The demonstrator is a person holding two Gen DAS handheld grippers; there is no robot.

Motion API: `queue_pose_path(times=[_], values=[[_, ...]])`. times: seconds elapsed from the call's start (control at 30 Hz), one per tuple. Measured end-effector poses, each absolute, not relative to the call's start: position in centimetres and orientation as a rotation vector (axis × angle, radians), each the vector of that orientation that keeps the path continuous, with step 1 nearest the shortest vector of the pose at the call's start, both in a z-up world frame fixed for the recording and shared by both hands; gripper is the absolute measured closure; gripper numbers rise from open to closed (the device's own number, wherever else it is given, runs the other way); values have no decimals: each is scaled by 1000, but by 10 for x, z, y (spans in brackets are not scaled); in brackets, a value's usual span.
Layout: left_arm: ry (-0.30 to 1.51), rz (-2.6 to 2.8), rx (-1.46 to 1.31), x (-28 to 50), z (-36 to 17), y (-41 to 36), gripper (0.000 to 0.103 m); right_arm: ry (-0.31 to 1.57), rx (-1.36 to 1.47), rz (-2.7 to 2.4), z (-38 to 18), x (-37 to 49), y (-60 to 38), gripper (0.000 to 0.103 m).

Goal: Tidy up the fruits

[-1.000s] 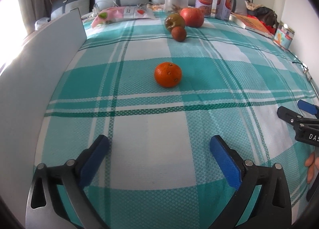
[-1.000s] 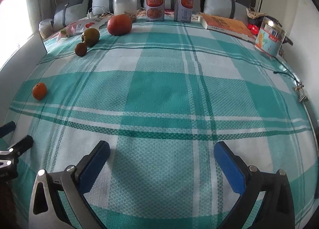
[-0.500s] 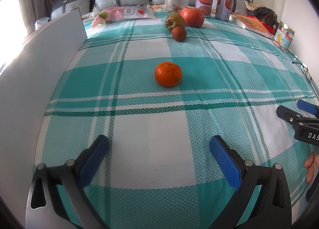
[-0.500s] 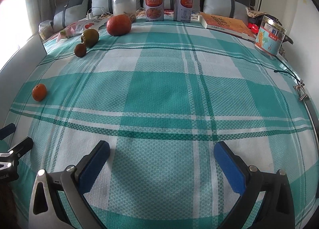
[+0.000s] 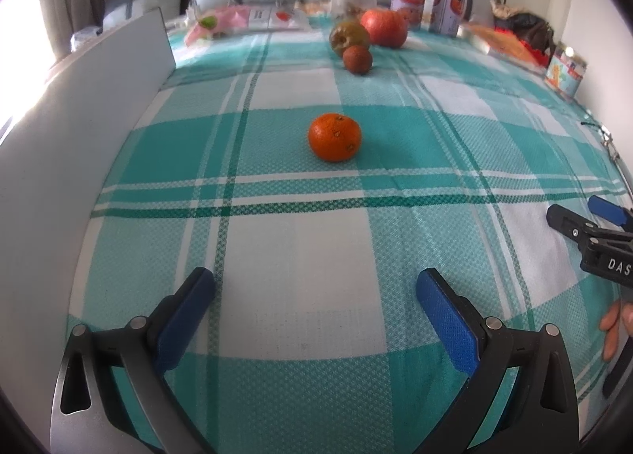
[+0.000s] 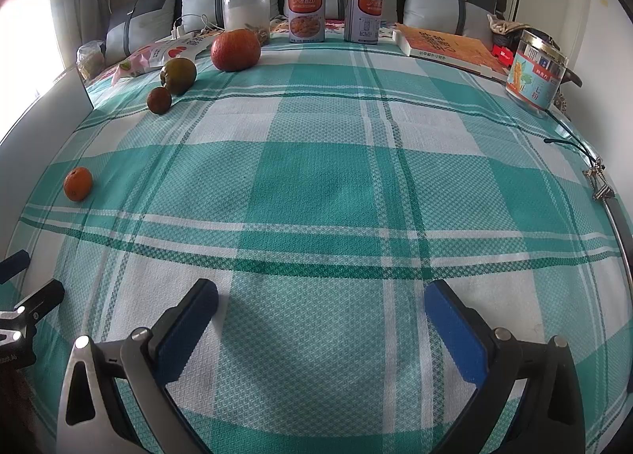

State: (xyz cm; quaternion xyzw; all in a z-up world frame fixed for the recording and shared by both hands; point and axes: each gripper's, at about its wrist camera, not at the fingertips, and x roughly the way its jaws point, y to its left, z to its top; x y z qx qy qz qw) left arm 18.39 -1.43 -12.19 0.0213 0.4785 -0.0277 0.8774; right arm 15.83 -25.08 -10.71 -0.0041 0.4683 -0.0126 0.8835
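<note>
An orange mandarin (image 5: 334,137) lies alone on the teal plaid cloth, straight ahead of my left gripper (image 5: 314,289), which is open and empty. Farther back a small brown fruit (image 5: 357,59), a green-brown fruit (image 5: 349,37) and a big red fruit (image 5: 384,27) sit close together. My right gripper (image 6: 322,297) is open and empty over bare cloth. In its view the mandarin (image 6: 78,184) is far left and the brown fruit (image 6: 159,99), green-brown fruit (image 6: 178,75) and red fruit (image 6: 235,50) are at the back left.
A grey board (image 5: 59,137) stands along the left edge. At the back are a clear jar (image 6: 246,8), two cans (image 6: 305,12), a snack bag (image 6: 166,54) and a book (image 6: 447,45). A printed tin (image 6: 536,72) and keys (image 6: 599,185) are on the right.
</note>
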Motion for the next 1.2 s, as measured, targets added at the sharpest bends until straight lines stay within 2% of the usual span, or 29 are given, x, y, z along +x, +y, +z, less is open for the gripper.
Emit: queue_pose_path(times=[0.1,0.2,0.3,0.33,0.37,0.4,0.43,0.47,0.63,0.8,0.9,0.93,0.97,1.0,1.2], values=[[1078,-86,-8,209,-115,-12,3,975,-9,-26,-107,158,-251,0],[1031,-154,-87,230,-105,-11,3,974,-9,-27,-107,158,-251,0],[993,-164,-50,249,-103,-20,5,974,-9,-27,-107,157,-251,0],[986,-162,-15,255,-105,-25,20,974,-9,-27,-107,158,-251,0],[993,-155,22,261,-110,-30,48,974,-9,-27,-107,157,-251,0],[1007,-150,37,264,-113,-31,59,974,-9,-27,-107,157,-251,0],[987,-142,53,265,-114,-33,60,974,-9,-27,-107,157,-251,0],[975,-137,57,265,-112,-32,72,974,-9,-27,-107,157,-251,0],[956,-163,27,238,-104,-18,72,974,-9,-27,-107,157,-251,0],[977,-205,47,184,-100,-2,72,973,-10,-28,-107,157,-251,0],[967,-185,52,174,-111,6,66,973,-9,-27,-107,157,-251,0],[950,-182,54,172,-111,7,47,973,-9,-28,-107,157,-251,0],[945,-152,78,173,-113,7,16,973,-9,-27,-108,157,-251,0],[939,-82,114,176,-117,7,6,973,-9,-27,-108,157,-251,0],[940,-78,59,183,-124,17,0,974,-9,-28,-108,156,-251,0]])
